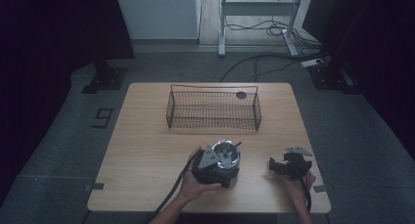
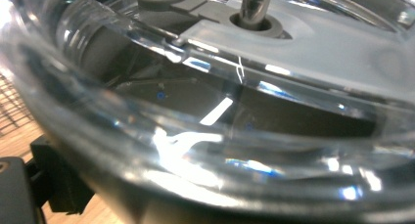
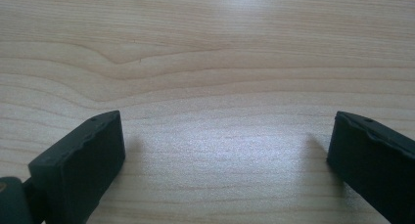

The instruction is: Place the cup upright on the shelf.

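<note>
Meanwhile the left gripper (image 1: 221,161) pressed against a clear round plastic container (image 1: 226,154), its jaws' state unclear; the right gripper (image 1: 277,166) rested spread wide on the pale wooden table (image 1: 147,150).

Dim room, dark edges — close-up glass blurred, glare streaks.

Legible markings: one only. A dark figure reading "9" (image 1: 103,118) lies on the grey floor (image 1: 58,136), just left of the wooden table (image 1: 147,150) in the high view. No print, brand or label is readable in either gripper view.
</note>
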Demonstrator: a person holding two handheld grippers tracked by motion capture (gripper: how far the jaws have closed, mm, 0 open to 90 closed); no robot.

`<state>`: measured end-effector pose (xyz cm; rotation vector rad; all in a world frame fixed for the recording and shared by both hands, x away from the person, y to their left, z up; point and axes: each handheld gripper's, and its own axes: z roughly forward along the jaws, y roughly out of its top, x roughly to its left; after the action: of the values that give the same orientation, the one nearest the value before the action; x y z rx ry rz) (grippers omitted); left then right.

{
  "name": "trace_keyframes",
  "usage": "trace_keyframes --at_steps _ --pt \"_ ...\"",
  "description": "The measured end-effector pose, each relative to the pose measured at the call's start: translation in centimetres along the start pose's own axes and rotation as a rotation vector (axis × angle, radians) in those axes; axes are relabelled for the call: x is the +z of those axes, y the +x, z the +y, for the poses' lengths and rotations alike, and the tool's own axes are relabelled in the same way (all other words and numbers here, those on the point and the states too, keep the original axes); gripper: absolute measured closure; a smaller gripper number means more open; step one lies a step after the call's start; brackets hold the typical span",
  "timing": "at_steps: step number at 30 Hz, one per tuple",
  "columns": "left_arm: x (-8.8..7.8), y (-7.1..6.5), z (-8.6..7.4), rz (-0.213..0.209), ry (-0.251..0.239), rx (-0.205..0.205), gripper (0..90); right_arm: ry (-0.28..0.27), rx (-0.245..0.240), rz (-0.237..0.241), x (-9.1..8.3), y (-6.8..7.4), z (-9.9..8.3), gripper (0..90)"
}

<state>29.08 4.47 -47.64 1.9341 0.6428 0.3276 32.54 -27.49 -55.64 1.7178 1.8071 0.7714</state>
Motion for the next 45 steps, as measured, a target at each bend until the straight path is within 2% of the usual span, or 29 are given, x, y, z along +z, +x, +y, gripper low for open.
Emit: trace_keyframes --at_steps 17,31,45 --pt "-2.6 2.8 1.2 0.048 -0.022 -0.044 4.0 0.000 0.000 0.000 0.0 0.0 0.0 0.3" --pt "-3.6 4.1 2.2 0.080 -0.032 -0.052 4.0 0.000 0.001 0.000 0.0 0.0 0.0 0.3" --pt "-4.8 6.1 3.3 0.124 -0.043 -0.069 4.0 -0.002 0.007 -0.005 0.0 0.0 0.0 1.0"
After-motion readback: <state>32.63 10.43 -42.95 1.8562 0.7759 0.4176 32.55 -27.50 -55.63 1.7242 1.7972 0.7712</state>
